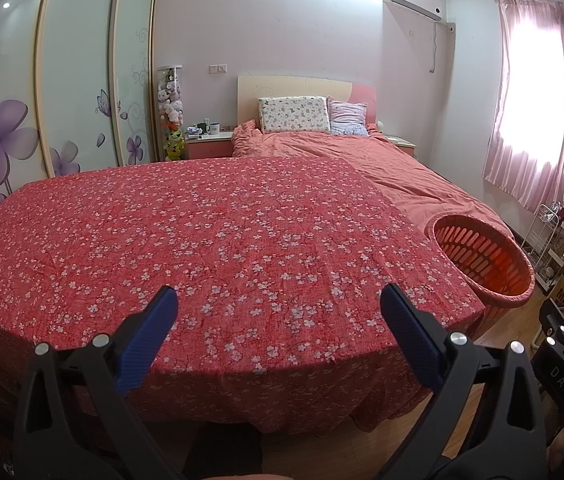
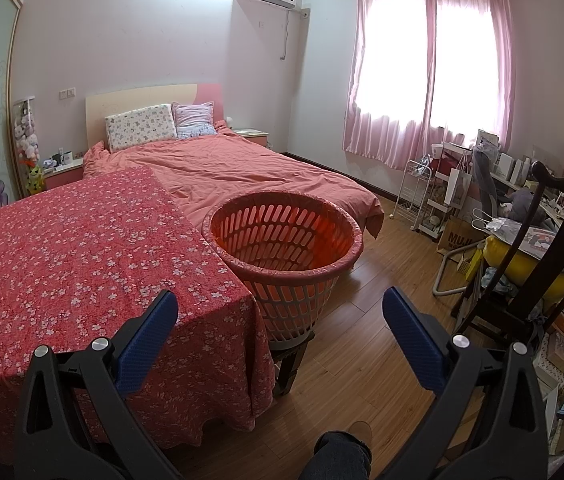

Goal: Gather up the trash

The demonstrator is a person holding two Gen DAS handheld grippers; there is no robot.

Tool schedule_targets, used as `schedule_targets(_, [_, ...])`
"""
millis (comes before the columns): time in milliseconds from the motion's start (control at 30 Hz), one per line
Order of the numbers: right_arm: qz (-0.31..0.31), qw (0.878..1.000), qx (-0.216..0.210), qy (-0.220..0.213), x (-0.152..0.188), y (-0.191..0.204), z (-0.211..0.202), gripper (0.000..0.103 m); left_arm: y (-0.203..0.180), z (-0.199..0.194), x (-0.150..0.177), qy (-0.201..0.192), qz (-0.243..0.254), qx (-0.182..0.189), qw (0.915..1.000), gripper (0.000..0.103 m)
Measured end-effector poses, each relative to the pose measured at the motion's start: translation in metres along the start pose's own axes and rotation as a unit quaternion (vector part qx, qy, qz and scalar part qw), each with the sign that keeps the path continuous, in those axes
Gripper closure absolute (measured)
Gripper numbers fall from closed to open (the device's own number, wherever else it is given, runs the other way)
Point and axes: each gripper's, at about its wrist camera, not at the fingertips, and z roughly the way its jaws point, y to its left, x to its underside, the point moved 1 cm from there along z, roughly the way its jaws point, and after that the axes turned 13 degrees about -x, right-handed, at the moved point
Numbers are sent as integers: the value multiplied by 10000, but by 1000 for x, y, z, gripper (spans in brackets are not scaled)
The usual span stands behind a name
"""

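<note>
Bedroom workspace. Table draped in a red floral cloth (image 1: 217,248), its top bare, with no trash visible on it in either view. Orange slotted basket (image 2: 286,240), lined and seemingly empty, raised on a stand just beside the table's right edge, presumably so that items can be dropped in from the top. Left gripper (image 1: 277,312) above the near edge and right gripper (image 2: 279,316) facing the basket, each with jaws spread and empty, ready to pick

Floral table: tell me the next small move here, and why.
Probably pan both cameras to look for trash. The floral tablecloth shows nothing to pick up, the orange basket looks empty, and the left gripper and right gripper are open, holding nothing.
</note>
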Motion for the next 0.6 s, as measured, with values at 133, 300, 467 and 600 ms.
schedule_targets(133, [1, 10000, 0, 0, 0, -1, 0, 2, 0, 0, 0, -1, -2, -8, 10000, 4])
schedule_targets(300, [2, 10000, -1, -2, 0, -1, 0, 2, 0, 0, 0, 5, 2, -2, 10000, 4])
schedule_targets(467, [4, 10000, -2, 0, 0, -1, 0, 2, -1, 0, 1, 4, 9, 2, 10000, 4])
schedule_targets(600, [4, 10000, -3, 0, 1, 0, 0, 2, -1, -1, 2, -8, 16, -13, 10000, 4])
